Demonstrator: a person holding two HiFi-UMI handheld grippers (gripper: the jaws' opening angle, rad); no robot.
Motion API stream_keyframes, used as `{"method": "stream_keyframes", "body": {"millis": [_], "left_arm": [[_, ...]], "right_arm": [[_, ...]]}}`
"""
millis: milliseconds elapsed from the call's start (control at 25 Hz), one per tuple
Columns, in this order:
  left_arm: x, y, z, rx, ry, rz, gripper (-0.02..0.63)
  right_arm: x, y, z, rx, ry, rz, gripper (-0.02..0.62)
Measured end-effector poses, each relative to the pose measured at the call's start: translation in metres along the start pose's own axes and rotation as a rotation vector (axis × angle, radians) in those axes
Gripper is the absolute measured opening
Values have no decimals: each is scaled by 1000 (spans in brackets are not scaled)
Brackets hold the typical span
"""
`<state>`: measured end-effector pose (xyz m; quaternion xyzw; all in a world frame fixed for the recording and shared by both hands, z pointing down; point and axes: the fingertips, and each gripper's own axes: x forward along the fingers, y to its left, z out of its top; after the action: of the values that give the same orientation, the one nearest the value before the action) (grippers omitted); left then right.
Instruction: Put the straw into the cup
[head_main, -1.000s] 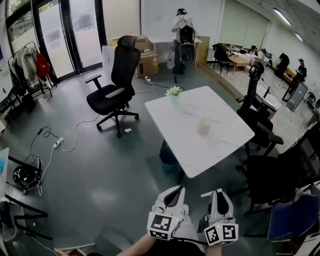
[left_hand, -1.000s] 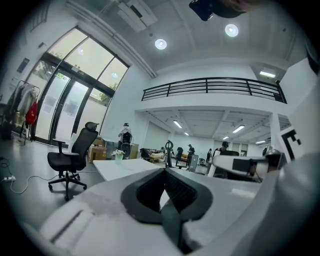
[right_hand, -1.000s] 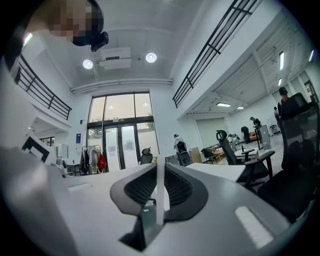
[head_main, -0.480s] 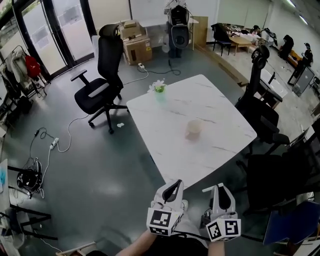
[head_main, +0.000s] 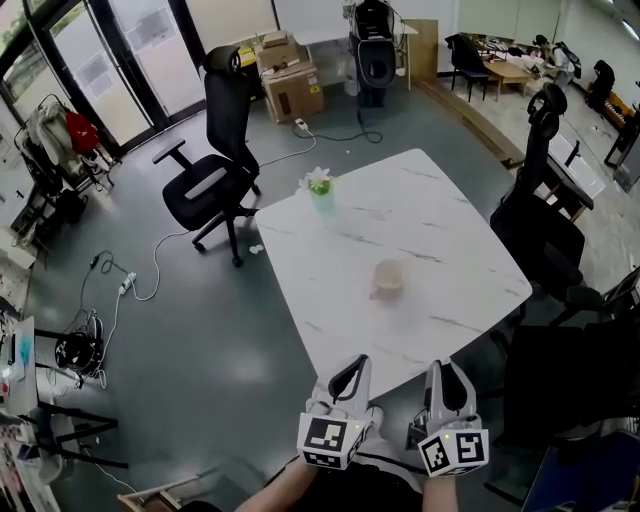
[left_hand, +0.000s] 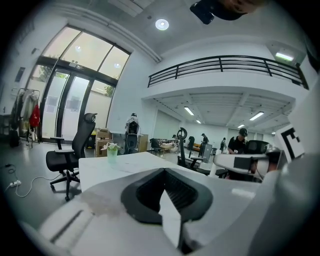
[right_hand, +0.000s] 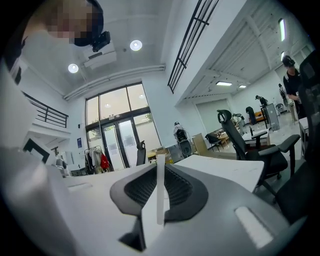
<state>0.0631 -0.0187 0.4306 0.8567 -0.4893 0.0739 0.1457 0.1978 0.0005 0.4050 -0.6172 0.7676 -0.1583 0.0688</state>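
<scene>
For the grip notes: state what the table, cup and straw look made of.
Table: white with grey veins and a slight sheen, so marble or marble-look laminate.
Cup: pale beige, matte, probably paper; too small to be sure.
Straw: white, opaque, thin and straight in the right gripper's jaws; paper or plastic, cannot tell.

White marble-pattern table, centre of room. Small vase of flowers upright at its far left corner. 1 black office chair left of the table, standing apart from it. 2 cardboard boxes beyond (stacked). Clothes rack far left.
</scene>
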Motion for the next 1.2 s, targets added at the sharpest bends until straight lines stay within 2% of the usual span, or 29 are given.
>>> {"method": "stream_keyframes", "body": {"millis": [240, 520, 1200], "left_arm": [[16, 7, 7, 19, 19, 28, 2], [31, 16, 5, 21, 42, 49, 2], [96, 50, -9, -15, 101, -17, 2]], "right_arm": [[22, -3, 4, 29, 6, 38, 44], [42, -11, 1, 52, 20, 45, 44], [124, -8, -8, 10, 79, 44, 44]]}}
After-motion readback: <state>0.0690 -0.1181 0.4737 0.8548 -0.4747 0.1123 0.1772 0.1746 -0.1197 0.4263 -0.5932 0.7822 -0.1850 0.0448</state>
